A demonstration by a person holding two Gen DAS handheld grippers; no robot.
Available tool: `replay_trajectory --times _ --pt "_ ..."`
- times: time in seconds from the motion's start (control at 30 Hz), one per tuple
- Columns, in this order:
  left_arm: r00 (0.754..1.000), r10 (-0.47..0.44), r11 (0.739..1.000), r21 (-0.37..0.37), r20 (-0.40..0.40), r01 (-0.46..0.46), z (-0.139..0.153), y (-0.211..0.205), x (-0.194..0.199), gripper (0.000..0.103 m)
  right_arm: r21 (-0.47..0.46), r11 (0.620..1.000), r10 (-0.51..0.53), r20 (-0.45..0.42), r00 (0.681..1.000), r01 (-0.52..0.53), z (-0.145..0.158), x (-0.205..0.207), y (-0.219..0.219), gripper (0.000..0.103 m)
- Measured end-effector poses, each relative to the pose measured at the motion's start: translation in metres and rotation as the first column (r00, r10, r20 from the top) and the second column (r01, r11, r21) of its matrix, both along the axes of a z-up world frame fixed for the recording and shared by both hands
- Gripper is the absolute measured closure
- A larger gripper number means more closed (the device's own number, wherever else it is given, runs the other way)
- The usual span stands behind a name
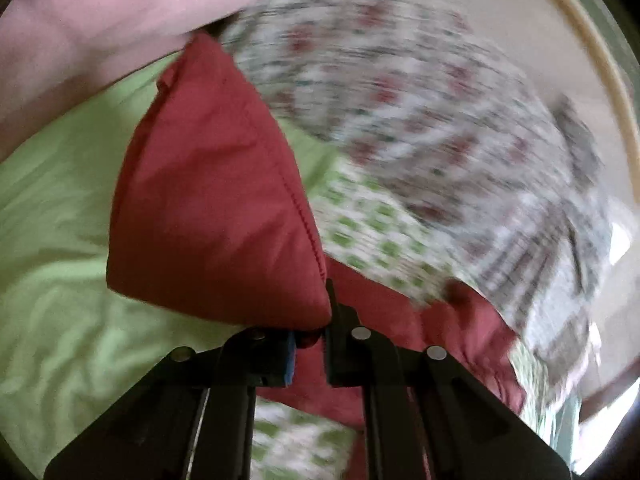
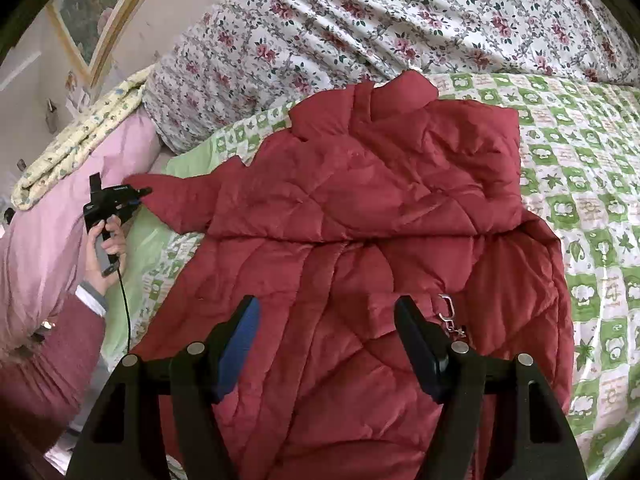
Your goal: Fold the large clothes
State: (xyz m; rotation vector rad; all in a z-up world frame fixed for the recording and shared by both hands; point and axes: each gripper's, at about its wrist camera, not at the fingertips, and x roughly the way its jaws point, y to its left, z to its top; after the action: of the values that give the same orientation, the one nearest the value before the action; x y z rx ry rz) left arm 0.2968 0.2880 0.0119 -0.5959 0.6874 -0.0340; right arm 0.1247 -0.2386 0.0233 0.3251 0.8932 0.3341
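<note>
A large red quilted jacket lies spread on the bed. Its sleeve stretches out to the left. My left gripper is shut on the sleeve cuff, which stands up in front of its blurred camera. It also shows in the right wrist view, held at the sleeve's end. My right gripper is open and empty, just above the jacket's lower body. A metal clasp lies beside its right finger.
A green-and-white checked sheet covers the bed. A floral quilt is heaped at the back. A pink duvet and a yellow folded blanket lie at the left. A framed picture hangs on the wall.
</note>
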Motion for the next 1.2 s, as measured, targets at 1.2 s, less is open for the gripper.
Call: replay_trajectory --times 1.2 --pt "0.775 -0.631 0.763 0.153 -0.038 0.628 -0.002 -0.359 -0.035 0.095 0.101 0.982 -0.162 -0.004 0.987 0.162 -0.008 0.017 -0.08 0.03"
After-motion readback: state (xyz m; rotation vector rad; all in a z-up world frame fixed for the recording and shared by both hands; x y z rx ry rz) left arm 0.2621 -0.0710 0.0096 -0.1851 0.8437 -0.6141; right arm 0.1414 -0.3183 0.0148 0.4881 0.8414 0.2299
